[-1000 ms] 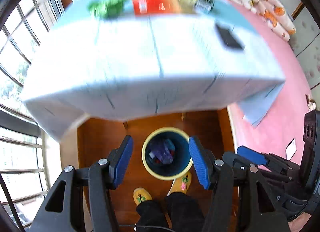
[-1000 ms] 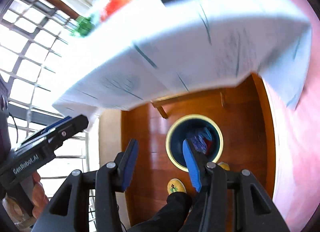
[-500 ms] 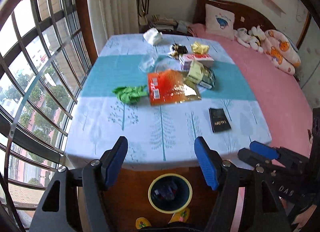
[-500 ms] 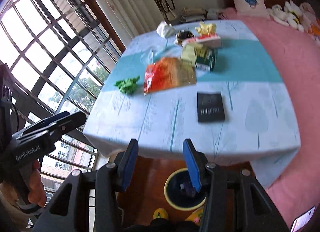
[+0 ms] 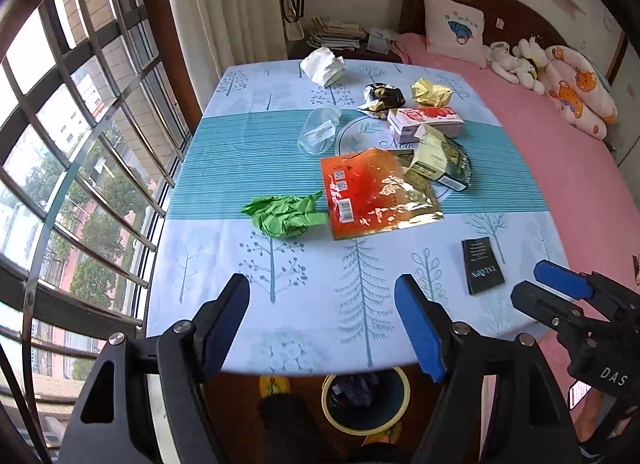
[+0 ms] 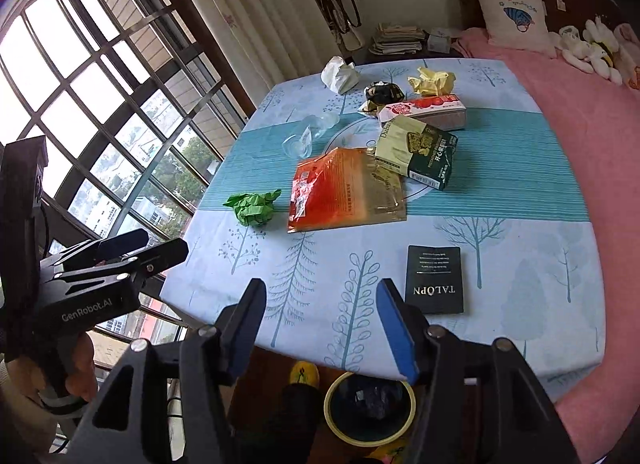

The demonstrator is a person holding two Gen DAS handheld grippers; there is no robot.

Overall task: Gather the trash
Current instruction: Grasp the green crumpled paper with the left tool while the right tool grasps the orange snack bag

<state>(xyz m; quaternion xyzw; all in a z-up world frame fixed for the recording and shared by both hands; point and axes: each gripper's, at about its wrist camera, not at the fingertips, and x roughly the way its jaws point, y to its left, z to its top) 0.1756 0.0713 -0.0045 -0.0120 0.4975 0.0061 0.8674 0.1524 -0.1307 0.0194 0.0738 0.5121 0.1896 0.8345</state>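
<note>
Trash lies on the tablecloth-covered table [image 5: 248, 152]: a crumpled green paper [image 5: 286, 214] [image 6: 254, 206], an orange foil bag [image 5: 370, 192] [image 6: 340, 188], a green snack box [image 6: 420, 150], a pink box [image 5: 426, 122], a black card [image 5: 482, 265] [image 6: 434, 278], a clear plastic cup [image 5: 318, 134] and a white tissue [image 5: 322, 66]. Below the near edge stands a yellow-rimmed bin [image 5: 366, 398] [image 6: 368, 406] holding dark wrappers. My left gripper [image 5: 328, 324] and right gripper [image 6: 326, 324] hover over the near edge, jaws opening, nothing between them.
A barred window [image 5: 72, 144] runs along the left. A pink bed [image 5: 580, 168] with a pillow and plush toys borders the table's right side. A person's dark trouser leg [image 6: 300, 404] and yellow slippers are by the bin on the wooden floor.
Both grippers rose from over the bin to above the table's near edge and tilted up, so the tabletop trash came into view. Both jaws stand wider than before.
</note>
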